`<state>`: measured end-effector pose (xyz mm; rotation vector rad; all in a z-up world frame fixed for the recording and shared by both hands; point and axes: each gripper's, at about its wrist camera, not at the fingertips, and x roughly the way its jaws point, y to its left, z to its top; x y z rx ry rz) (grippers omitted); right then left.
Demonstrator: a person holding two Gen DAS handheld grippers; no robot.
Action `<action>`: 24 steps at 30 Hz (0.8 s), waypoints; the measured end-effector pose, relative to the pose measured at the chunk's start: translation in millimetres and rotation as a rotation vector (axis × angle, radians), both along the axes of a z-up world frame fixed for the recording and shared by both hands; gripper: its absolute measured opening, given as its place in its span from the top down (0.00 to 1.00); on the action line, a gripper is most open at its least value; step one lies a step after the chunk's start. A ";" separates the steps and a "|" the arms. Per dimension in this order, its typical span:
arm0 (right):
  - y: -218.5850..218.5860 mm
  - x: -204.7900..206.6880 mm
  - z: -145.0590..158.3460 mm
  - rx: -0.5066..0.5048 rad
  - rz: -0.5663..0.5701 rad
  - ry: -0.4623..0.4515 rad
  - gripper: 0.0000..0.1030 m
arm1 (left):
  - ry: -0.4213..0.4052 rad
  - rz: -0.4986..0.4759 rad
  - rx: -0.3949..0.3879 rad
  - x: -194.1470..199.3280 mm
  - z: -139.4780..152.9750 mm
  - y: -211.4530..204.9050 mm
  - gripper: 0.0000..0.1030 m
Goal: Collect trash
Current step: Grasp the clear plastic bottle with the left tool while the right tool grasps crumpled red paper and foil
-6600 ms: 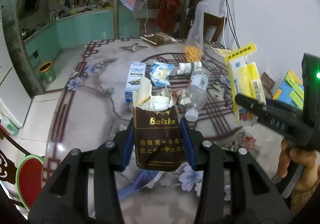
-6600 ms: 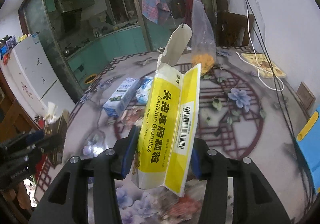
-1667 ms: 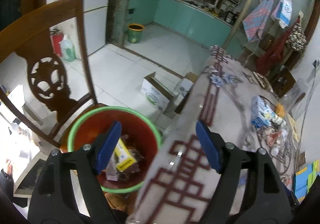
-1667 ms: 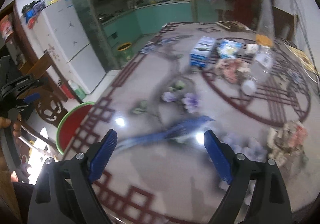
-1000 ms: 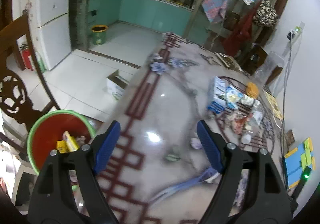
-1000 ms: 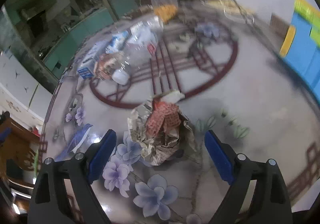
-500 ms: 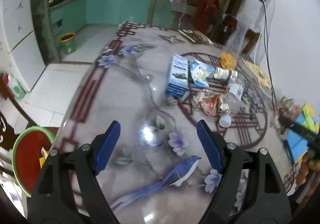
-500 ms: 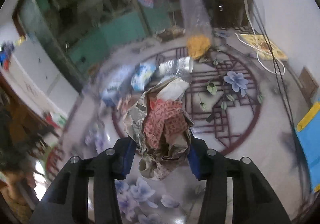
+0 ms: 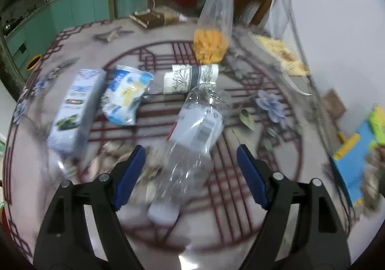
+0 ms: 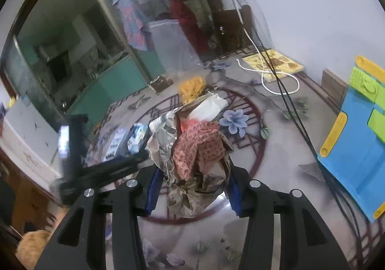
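My left gripper (image 9: 191, 174) is open and hovers low over the patterned table (image 9: 252, 233). A clear plastic bottle (image 9: 192, 144) lies on its side between the spread blue pads, which stay apart from it. A crumpled wrapper (image 9: 113, 156) lies blurred by the left pad. My right gripper (image 10: 192, 188) is shut on a crumpled wad of paper and wrappers (image 10: 197, 152), held above the table. The left gripper (image 10: 72, 149) shows as a black shape at the left of the right wrist view.
Beyond the bottle lie a milk carton (image 9: 74, 111), a blue-white snack bag (image 9: 125, 96), a paper cup (image 9: 190, 77) and a clear bag of orange snacks (image 9: 211, 46). A blue and green board (image 10: 361, 149) and cables (image 10: 284, 82) sit by the wall. A hand (image 10: 31, 243) is at lower left.
The left gripper swung from beside the red bin across the table to the bottle, still open. The right gripper shut on the crumpled wad and lifted it off the table.
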<state>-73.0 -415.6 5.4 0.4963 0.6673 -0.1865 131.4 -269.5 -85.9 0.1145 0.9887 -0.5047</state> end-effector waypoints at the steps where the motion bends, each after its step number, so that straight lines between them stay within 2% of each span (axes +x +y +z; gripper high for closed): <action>1: -1.2 2.6 0.3 0.000 -0.002 -0.001 0.55 | 0.016 0.009 0.012 6.0 -6.9 -6.2 0.26; 4: -4.2 7.1 -1.1 0.006 0.009 0.000 0.55 | 0.054 0.015 0.070 19.3 -27.1 -23.3 0.27; 5: -3.8 7.9 -1.8 0.012 0.015 0.000 0.55 | 0.056 0.016 0.089 21.2 -31.3 -26.0 0.36; 6: -3.9 8.7 -1.8 0.014 0.021 -0.001 0.55 | 0.056 0.022 0.108 22.9 -35.9 -28.0 0.37; 7: -4.6 7.3 -1.8 0.010 0.021 -0.002 0.55 | 0.047 0.034 0.111 23.5 -37.3 -27.4 0.45; 9: -4.4 6.9 -0.3 -0.013 0.014 -0.001 0.55 | 0.046 0.045 0.086 22.4 -35.4 -23.1 0.49; 18: 8.0 8.6 1.9 -0.122 0.003 0.007 0.55 | -0.046 0.023 -0.040 -31.2 8.6 7.1 0.52; 24: 26.5 15.6 -1.1 -0.178 0.030 0.016 0.55 | -0.107 -0.002 -0.039 -66.3 41.1 48.4 0.52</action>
